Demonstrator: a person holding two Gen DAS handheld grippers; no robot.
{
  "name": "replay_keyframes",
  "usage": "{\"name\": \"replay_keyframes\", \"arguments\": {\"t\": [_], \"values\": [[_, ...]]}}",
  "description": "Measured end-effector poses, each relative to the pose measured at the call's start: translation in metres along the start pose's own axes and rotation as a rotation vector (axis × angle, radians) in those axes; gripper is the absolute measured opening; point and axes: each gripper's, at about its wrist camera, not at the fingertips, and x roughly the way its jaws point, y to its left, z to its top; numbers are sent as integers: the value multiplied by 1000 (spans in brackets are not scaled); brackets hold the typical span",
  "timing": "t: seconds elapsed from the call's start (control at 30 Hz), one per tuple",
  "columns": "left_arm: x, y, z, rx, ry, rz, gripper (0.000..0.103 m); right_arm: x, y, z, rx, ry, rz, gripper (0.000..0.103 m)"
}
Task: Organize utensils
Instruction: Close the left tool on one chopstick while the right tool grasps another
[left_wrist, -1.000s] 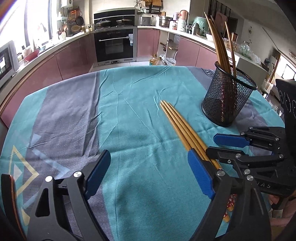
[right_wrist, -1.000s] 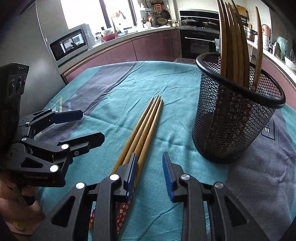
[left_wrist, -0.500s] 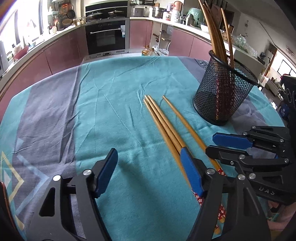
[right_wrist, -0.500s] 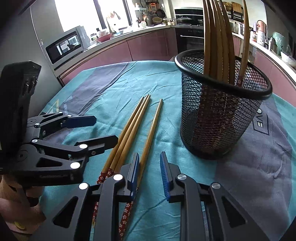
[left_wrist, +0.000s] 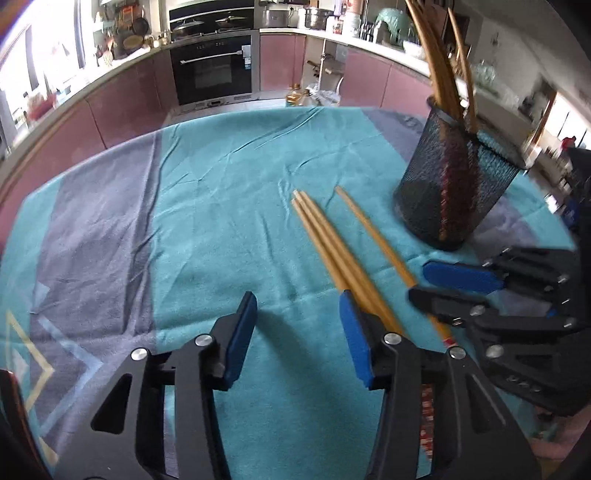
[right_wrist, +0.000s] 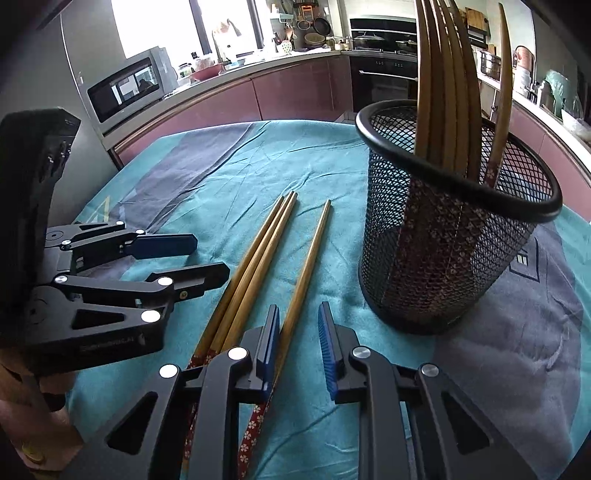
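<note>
One chopstick (right_wrist: 308, 258) has been parted from the bundle of three (right_wrist: 255, 266), and the left gripper (left_wrist: 299, 332) has been narrowed to about half open, nothing between its pads. The right gripper (right_wrist: 297, 343) (narrowly open, empty) is set just beside the lone stick; a single pick for the mesh holder (right_wrist: 443, 251) beyond seems prepared.
</note>
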Motion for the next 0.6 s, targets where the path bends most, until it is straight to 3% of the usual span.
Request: {"name": "replay_keyframes", "arguments": {"t": [0.3,0.47,0.6], "values": [[4,-5,-1,12,4,-43,52,0,-3,1,3,1,13,20],[7,-4,-2,31,15,-7,38,0,-2,1,-2,2,9,20],[9,-6,0,51,21,20,35,2,1,4,-12,0,-11,20]]}}
